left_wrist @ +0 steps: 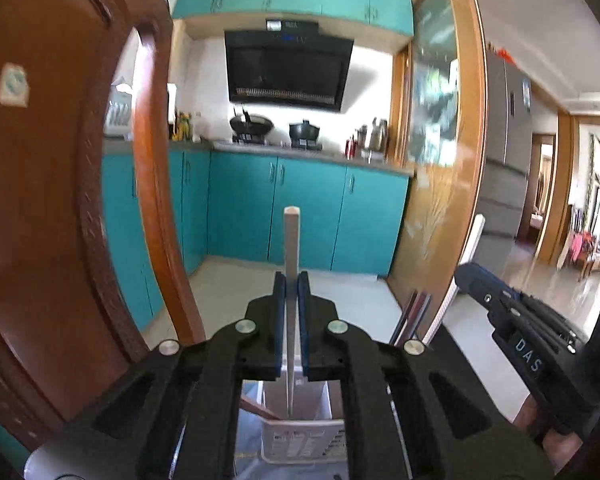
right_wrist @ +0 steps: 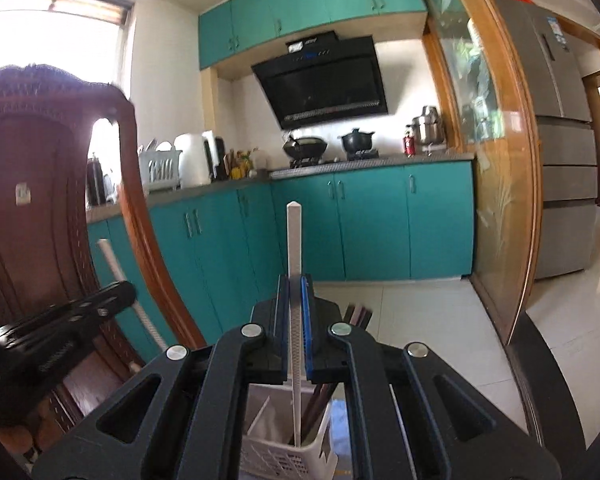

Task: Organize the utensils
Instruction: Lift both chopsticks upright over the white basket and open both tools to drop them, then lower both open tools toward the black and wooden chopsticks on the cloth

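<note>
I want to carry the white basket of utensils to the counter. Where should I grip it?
Take the basket by its top rim at a bare corner, coming straight down from above: its slotted walls are thin, and the dark chopsticks stand upright inside.

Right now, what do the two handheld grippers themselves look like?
Both are matte black plastic. The left gripper and right gripper have blue pads on the inner finger faces, round silver pivot bolts on the linkage arms and triangular cut-outs in the body. Seen from the side, the right one carries white lettering reading DAS.
</note>
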A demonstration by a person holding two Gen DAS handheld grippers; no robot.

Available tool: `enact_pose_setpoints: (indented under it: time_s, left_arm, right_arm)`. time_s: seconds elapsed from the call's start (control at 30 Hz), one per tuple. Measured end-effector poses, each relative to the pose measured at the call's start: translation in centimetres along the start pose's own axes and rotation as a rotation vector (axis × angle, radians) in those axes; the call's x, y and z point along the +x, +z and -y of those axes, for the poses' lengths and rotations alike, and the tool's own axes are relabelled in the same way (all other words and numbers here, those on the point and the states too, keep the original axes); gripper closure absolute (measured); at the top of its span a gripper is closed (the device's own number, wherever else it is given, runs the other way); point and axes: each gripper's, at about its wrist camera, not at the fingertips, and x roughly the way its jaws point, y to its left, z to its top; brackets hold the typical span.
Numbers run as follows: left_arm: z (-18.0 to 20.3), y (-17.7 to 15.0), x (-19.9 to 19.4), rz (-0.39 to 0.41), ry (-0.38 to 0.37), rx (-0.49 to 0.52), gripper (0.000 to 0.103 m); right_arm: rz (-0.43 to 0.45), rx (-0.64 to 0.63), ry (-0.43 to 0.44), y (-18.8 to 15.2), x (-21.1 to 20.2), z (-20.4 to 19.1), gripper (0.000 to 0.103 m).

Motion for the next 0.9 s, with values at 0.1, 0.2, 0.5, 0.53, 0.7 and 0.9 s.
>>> enact_pose_setpoints:
  time_s: [0.1,0.2,0.5,0.53,0.7,0.9]
  left_arm:
    - [-0.1,-1.0,1.5,-0.06,-0.013,-0.014,0.096]
    - [0.0,-1.6,2.3,-0.088,-0.008,-0.011,0.096]
    - [0.9,-2.1,0.6,-0.075,-0.007,0.034,0.092]
    - [1.2,-2.2,0.5,-0.076,-0.005,0.04,0.091]
    - [2.0,-3.9,-0.7,-0.106,0.005,0.083,0.09]
    - [0.8,-7.2,-0.6,-0.212,-0.014,0.065,0.09]
  right_arm:
    - [-0.049,-0.038,0.003,-1.1,0.2,-0.4,0.096]
    - [-0.072,-0.056,-0.003,-1.8,-0.2,-0.4,0.089]
    - [-0.081,-0.063,-0.009,-3.3,-5.2,1.2,0.073]
    - [-0.117,-0.064,-0.011,-4.1,-5.5,1.7,0.073]
    - [-0.388,-0.015,0.009,-8.6,-3.1,3.5,0.073]
    - [-0.776,-0.074,-0.016,-16.5,2.1,3.1,0.073]
